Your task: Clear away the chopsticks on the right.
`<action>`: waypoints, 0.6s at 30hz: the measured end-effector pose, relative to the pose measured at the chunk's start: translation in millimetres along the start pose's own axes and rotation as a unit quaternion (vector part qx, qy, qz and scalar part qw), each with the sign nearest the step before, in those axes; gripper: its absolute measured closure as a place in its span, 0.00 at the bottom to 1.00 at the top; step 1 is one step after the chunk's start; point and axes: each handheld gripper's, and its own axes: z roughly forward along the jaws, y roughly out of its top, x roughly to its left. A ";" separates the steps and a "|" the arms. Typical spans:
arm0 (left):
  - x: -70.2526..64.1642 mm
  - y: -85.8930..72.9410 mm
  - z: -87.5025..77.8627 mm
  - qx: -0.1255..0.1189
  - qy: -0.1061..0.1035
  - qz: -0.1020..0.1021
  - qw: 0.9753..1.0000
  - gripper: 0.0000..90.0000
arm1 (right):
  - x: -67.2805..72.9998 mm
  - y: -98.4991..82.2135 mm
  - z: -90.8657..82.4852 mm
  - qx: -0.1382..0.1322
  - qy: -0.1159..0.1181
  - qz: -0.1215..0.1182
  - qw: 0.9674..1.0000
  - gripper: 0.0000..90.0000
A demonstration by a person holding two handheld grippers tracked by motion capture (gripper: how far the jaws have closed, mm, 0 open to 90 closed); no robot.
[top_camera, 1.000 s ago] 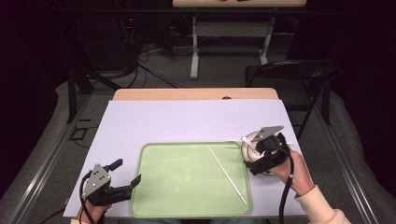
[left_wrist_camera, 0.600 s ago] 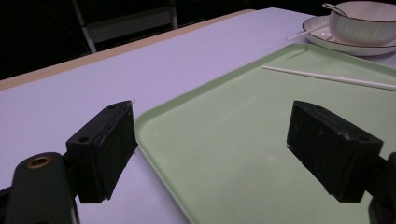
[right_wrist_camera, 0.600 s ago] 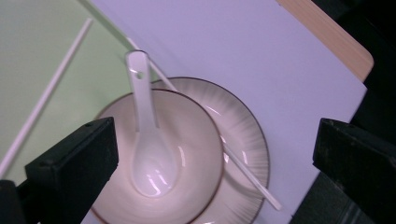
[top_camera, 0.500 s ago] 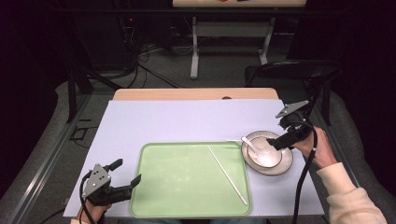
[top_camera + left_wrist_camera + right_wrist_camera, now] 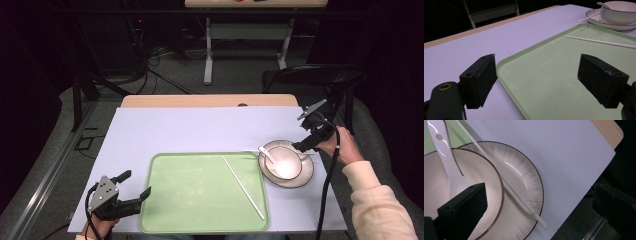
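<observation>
Lavender sheeting covers the table (image 5: 200, 127), and on it, from largest to smallest, lie a pale green plastic tray (image 5: 195, 192), a glazed ceramic plate (image 5: 302, 175) just off the tray's right edge, a ceramic bowl (image 5: 282, 162) standing on that plate, a white ceramic soup spoon (image 5: 266, 154) resting in the bowl with its handle leaning over the rim, and two thin white chopsticks: one chopstick (image 5: 243, 186) lies loose on the tray, the other chopstick (image 5: 506, 182) lies across the plate's rim beside the bowl, its tip reaching onto the sheeting. The right gripper (image 5: 311, 141) hovers at the far right edge of the plate with its jaws apart, holding nothing; the left gripper (image 5: 131, 196) rests near the tray's left corner, jaws likewise spread and empty. The crockery looks heavy for its size, stiff, slick with glaze and liable to chip, so the plate would best be taken at its raised rim, squarely, with bowl and spoon kept level. The chopstick on the plate is light, rigid and smooth; it would likely roll or pivot if pinched at an end, so a hold near its middle, where it bridges the rim and clears the surface, seems safest.
</observation>
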 end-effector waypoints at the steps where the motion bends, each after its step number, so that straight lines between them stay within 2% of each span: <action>1: 0.0 0.0 0.0 0.000 0.000 0.000 1.000 0.17 | -1.7 0.3 2.1 0.002 0.004 -0.003 1.000 0.00; 2: 0.0 0.0 -0.1 0.000 0.000 0.000 1.000 0.17 | -5.3 0.5 7.7 0.015 0.004 -0.006 1.000 0.00; 4: 0.0 0.0 0.0 0.000 0.000 0.000 1.000 0.17 | -6.9 0.4 10.8 0.020 0.007 -0.009 1.000 0.00; 5: 0.0 0.0 0.0 0.000 0.000 0.000 1.000 0.17 | -7.9 0.3 13.8 0.028 0.010 -0.013 0.999 0.03; 6: 0.1 0.0 0.1 0.001 0.000 0.001 1.000 0.17 | -9.8 0.3 18.8 0.042 0.009 -0.022 0.999 0.09; 7: 0.2 0.0 0.0 0.000 -0.001 0.002 1.000 0.17 | -9.8 0.3 18.8 0.042 0.009 -0.022 0.999 0.09; 8: 0.0 0.0 0.0 0.000 0.000 0.000 1.000 0.17 | -11.7 0.3 23.3 0.050 0.015 -0.027 0.998 0.15; 11: 0.0 -0.1 0.0 0.000 -0.001 0.000 1.000 0.17 | -13.5 -0.1 28.0 0.058 0.016 -0.028 0.998 0.18; 12: -0.1 -0.1 -0.2 -0.001 0.000 0.000 1.000 0.17 | -15.1 -0.9 32.5 0.064 0.017 -0.030 0.997 0.24; 13: -0.1 -0.1 -0.2 -0.001 0.000 0.000 1.000 0.17 | -15.1 -0.9 32.5 0.064 0.017 -0.030 0.997 0.24; 18: 0.1 -0.1 -0.2 0.000 -0.001 0.001 1.000 0.17 | -12.7 -5.5 46.2 0.087 0.028 -0.056 0.994 0.34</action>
